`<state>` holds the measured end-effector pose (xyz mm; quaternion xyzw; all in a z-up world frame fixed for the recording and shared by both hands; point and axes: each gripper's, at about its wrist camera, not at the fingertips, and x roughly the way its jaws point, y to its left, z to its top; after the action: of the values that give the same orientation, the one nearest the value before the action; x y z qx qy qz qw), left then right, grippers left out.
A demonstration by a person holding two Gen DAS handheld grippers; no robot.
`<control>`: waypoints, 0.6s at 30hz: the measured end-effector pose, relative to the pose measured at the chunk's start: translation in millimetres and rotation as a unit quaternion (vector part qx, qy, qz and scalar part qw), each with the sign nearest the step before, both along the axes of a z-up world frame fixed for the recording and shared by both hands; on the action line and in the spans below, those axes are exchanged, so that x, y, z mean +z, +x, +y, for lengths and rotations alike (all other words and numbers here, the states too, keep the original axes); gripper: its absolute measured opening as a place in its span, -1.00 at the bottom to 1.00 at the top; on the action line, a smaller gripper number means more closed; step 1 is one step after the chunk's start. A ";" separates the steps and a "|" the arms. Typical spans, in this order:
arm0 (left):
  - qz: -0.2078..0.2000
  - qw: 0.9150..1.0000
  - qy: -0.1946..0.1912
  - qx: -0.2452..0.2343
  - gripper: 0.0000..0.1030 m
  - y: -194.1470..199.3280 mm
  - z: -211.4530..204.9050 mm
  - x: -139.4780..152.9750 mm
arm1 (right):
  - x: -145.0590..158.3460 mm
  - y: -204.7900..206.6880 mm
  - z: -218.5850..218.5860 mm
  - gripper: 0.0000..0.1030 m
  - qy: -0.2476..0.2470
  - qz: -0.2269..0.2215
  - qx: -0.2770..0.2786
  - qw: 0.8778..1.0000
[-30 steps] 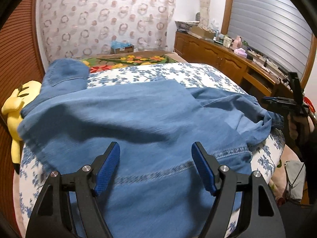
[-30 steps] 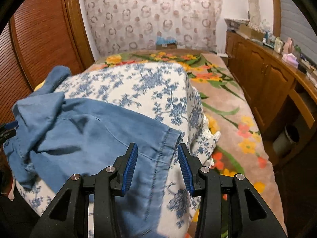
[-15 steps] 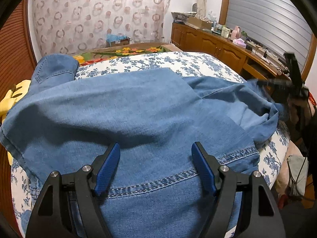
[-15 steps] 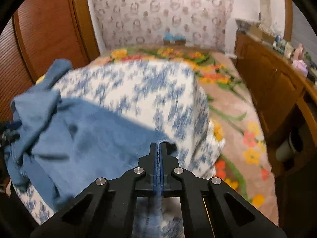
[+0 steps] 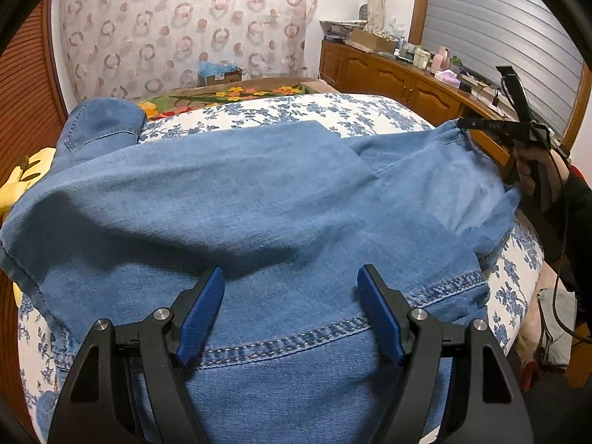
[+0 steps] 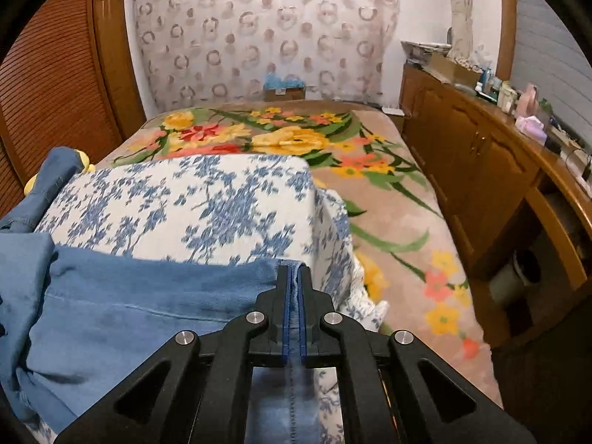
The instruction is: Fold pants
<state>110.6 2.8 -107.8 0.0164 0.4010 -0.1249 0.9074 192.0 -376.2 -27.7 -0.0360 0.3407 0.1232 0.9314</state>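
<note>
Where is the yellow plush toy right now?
In the left wrist view the yellow plush toy sits at the far left edge, between the wooden slatted wall and the denim pants, which partly cover it.

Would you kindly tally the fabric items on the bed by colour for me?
Blue denim pants: 1
White quilt with blue flower print: 1
Beige blanket with yellow and red flowers: 1
Yellow plush toy: 1
Total: 4
</note>
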 end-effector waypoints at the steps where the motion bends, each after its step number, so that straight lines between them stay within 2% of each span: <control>1: 0.000 1.000 0.000 0.000 0.47 0.8 -0.4 -0.8 | 1.1 0.0 -0.7 -0.77 0.003 0.002 0.001 1.000; 4: 0.001 1.000 0.000 0.001 0.47 0.1 -1.8 -3.4 | 6.7 -12.2 -6.8 -0.51 0.006 -0.003 0.002 1.000; 7: 0.004 1.000 0.001 0.003 0.47 1.4 -2.8 -6.9 | 14.1 -36.3 -9.4 -0.34 0.010 -0.009 0.001 1.000; 14: 0.000 1.000 0.007 0.006 0.51 4.3 -6.0 -15.4 | 5.1 -87.0 15.2 -0.33 0.013 -0.009 0.041 0.999; 18: -0.002 1.000 0.011 0.009 0.52 4.6 -7.1 -18.8 | -4.2 -107.1 40.7 -0.27 0.012 -0.011 0.090 0.996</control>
<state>115.2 -4.3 -126.5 0.0229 0.4006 -0.1122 0.9091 85.0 -335.6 -31.9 -0.0562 0.3246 0.2102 0.9205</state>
